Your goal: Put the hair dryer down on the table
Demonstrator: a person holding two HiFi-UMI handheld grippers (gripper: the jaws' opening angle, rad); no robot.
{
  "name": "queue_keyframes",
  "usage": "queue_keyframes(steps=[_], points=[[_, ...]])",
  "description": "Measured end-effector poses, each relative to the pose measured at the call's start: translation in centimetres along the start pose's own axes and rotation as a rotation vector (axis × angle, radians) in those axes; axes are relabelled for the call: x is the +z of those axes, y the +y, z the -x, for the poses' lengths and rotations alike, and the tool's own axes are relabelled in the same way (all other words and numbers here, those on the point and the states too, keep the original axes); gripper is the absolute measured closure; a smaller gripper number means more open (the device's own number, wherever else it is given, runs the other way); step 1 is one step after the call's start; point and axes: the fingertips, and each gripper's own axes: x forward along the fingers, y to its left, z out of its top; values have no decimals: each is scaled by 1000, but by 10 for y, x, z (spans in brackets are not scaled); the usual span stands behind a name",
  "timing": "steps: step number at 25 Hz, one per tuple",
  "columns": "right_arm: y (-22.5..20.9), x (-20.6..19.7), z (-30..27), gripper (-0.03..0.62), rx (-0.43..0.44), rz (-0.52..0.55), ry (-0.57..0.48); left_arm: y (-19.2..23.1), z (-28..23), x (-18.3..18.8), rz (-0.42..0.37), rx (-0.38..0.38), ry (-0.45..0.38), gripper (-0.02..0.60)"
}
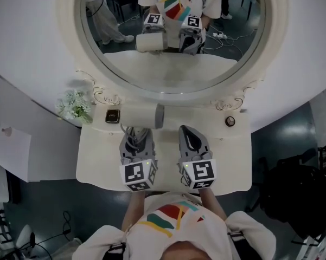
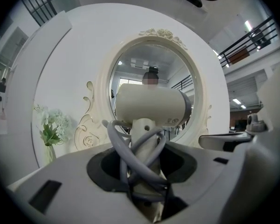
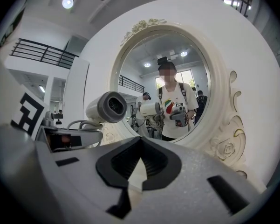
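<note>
Head view: the left claw [image 1: 136, 134] holds the dryer [image 1: 144, 115] by its handle over the back of the bench [image 1: 228, 167]. I can't tell whether it touches, so the put-down looks unfinished. Next it needs lowering until it rests, then letting go.

Left gripper view: the jaws clench the cord-wrapped handle, with the barrel beyond them.

Right gripper view: the right claw [image 3: 140, 171] is closed and empty, with the dryer to its left.
</note>
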Motion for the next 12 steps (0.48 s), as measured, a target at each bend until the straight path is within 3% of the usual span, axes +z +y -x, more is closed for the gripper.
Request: queue_keyframes(steps=[6, 12], points=[[2, -8, 0, 594, 2, 5, 29, -1, 2, -5, -16, -1, 22, 405], [6, -15, -2, 594, 8, 13, 47, 6, 2, -28, -17, 4, 105, 405]])
